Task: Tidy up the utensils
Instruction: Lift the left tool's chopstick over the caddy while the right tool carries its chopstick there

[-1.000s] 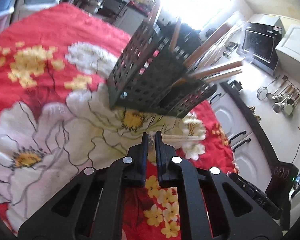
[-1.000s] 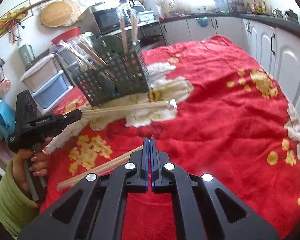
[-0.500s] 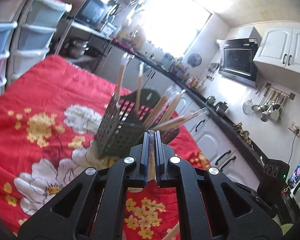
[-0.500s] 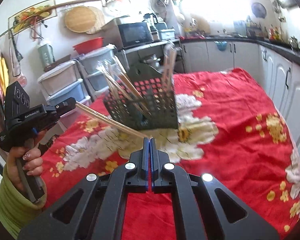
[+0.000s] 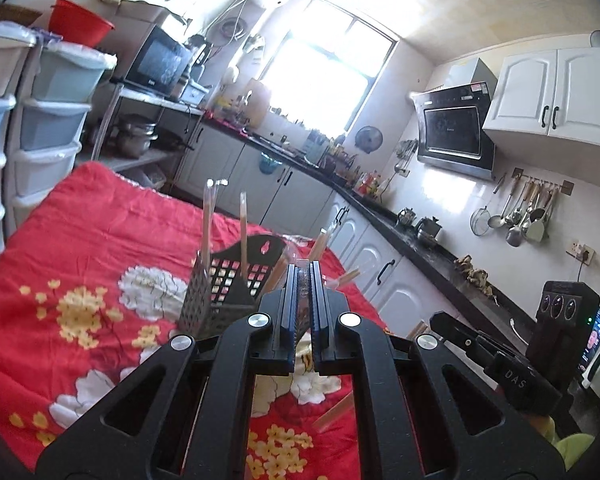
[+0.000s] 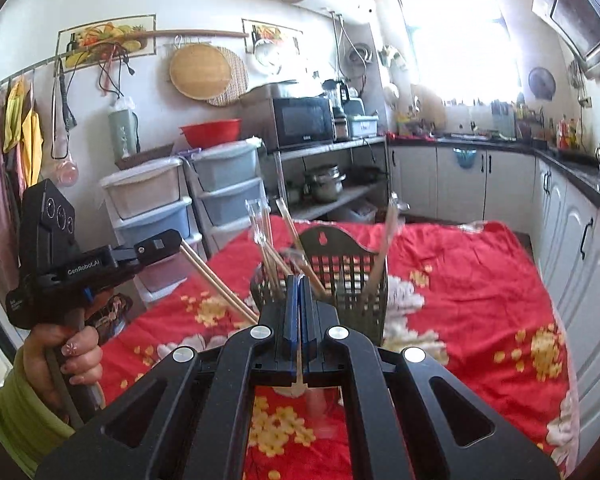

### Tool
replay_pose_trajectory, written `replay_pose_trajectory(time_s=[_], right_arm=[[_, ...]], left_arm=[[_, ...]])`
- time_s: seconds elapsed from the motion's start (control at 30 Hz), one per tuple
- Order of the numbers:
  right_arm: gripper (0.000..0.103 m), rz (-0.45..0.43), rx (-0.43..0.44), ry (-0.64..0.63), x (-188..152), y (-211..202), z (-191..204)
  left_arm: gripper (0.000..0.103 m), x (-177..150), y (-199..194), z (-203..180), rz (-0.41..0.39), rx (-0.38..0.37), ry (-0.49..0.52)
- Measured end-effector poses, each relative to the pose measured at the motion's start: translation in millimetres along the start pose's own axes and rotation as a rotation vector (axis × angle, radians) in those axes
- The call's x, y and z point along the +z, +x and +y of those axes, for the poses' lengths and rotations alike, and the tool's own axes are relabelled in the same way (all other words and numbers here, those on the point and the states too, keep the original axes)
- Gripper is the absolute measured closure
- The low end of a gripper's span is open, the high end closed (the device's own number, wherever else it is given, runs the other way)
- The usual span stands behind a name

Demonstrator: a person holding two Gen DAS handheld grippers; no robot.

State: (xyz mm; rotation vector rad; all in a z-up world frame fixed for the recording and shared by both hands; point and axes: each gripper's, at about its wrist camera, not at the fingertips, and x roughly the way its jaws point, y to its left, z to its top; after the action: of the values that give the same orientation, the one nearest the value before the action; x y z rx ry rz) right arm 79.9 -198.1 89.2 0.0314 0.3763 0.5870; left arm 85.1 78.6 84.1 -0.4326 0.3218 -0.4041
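Observation:
A black perforated utensil basket [image 5: 219,300] [image 6: 340,248] stands on the red flowered cloth [image 5: 79,240] [image 6: 480,280], with several wrapped chopsticks [image 5: 207,224] upright in it. My left gripper [image 5: 304,270] [image 6: 175,240] is shut on a pair of wooden chopsticks [image 6: 219,284], which slant down towards the basket from above the cloth's left side. My right gripper [image 6: 300,280] [image 5: 436,318] is shut on another pair of chopsticks [image 6: 300,376] [image 5: 334,412], which hang below its fingers. Both grippers are above the cloth, on the near side of the basket.
Stacked plastic drawers [image 5: 47,128] [image 6: 147,200] and a shelf with a microwave [image 6: 300,124] stand past the table's far left. White cabinets [image 6: 572,240] line the right side. A hand in a green sleeve [image 6: 59,352] holds the left gripper.
Both grippers have lifted off the cloth with their chopsticks and tipped up towards level. The basket now sits lower in both views, and the left pair slants down instead of lying flat.

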Motion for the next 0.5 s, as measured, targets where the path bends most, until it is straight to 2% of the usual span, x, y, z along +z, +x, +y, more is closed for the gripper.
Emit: replay_pose_trajectory(time_s=[0.5], right_arm=[[0.102,-0.142,0.003,0.004,53.0,-12.6,-6.5]], left_arm=[[0.1,47.0,-27.1,-7.6,-0.119,0.035,0.07]])
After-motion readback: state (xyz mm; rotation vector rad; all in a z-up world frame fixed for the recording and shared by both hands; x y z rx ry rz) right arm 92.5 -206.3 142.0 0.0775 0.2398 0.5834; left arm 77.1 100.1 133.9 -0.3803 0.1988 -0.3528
